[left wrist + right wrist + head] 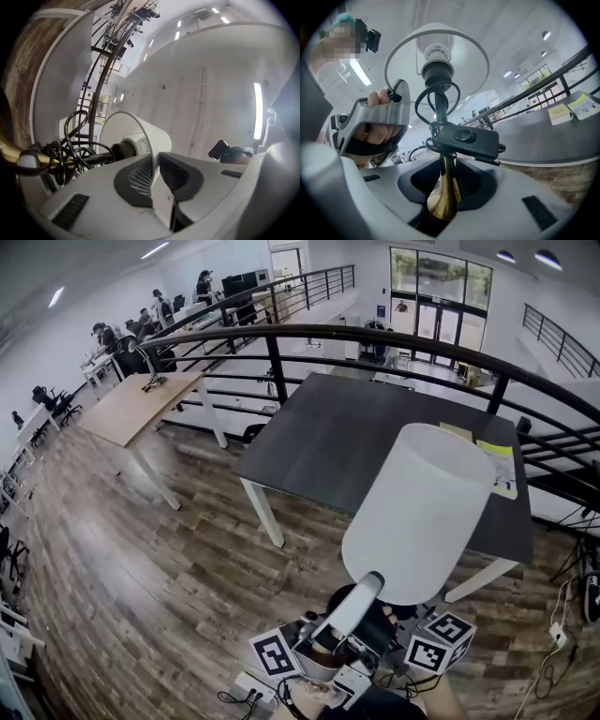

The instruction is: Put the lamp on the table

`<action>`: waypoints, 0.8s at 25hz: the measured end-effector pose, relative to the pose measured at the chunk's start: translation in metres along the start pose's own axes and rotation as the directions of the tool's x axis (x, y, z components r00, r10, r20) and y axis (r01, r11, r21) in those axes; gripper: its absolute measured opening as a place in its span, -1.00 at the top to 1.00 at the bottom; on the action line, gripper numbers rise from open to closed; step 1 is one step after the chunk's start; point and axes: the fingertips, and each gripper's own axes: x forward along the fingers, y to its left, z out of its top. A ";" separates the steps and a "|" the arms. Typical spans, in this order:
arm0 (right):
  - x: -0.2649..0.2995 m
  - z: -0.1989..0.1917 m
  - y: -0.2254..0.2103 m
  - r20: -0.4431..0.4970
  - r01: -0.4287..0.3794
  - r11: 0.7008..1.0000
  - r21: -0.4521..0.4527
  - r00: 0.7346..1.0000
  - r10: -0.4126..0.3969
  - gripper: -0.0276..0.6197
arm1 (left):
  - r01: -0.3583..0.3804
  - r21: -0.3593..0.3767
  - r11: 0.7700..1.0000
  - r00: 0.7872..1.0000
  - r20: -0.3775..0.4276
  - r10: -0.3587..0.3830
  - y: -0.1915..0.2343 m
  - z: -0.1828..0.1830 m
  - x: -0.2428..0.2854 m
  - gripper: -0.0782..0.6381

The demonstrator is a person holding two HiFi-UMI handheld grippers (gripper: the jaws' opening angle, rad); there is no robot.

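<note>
Dark tbl (347, 446) ahead — lamp (422, 512) held aloft.

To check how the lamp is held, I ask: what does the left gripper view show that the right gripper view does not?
Only the left gripper view: a close look at the left gripper's jaws pinching the lampshade's rim. Only the right gripper view: the right gripper's jaws gripping the brass stem, the switch, the dark table. Both: lampshade, socket, coiled cable.
</note>
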 end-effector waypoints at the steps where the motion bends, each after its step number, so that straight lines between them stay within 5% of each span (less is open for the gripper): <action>1: 0.002 0.002 -0.007 0.000 -0.001 1.000 0.003 1.000 0.001 0.55 | -0.002 -0.001 1.000 1.000 0.000 0.002 0.006 0.002 0.005 0.61; 20: 0.026 0.035 -0.079 0.011 0.023 1.000 0.022 1.000 -0.023 0.55 | -0.032 -0.022 0.999 0.999 -0.017 0.032 0.066 0.030 0.058 0.61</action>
